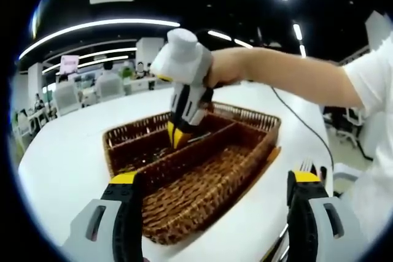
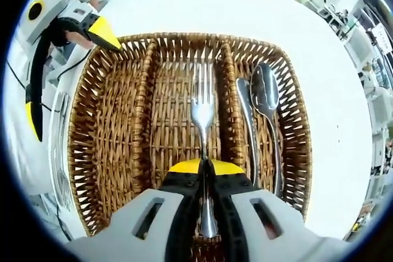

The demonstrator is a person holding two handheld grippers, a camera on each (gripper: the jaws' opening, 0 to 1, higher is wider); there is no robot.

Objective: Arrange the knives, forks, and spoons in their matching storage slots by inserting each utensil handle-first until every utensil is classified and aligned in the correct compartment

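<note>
Now the right gripper (image 2: pixel 206 173) clamps a fork (image 2: pixel 202 111) at frame centre over the basket's (image 2: pixel 104 121) middle slot; the left gripper (image 1: pixel 215 191) gapes wide, holding nothing.

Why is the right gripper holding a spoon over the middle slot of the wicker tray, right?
Not quite: it is a fork, not a spoon. The right gripper view shows the right gripper shut on the fork's handle over the middle slot of the wicker tray.
</note>
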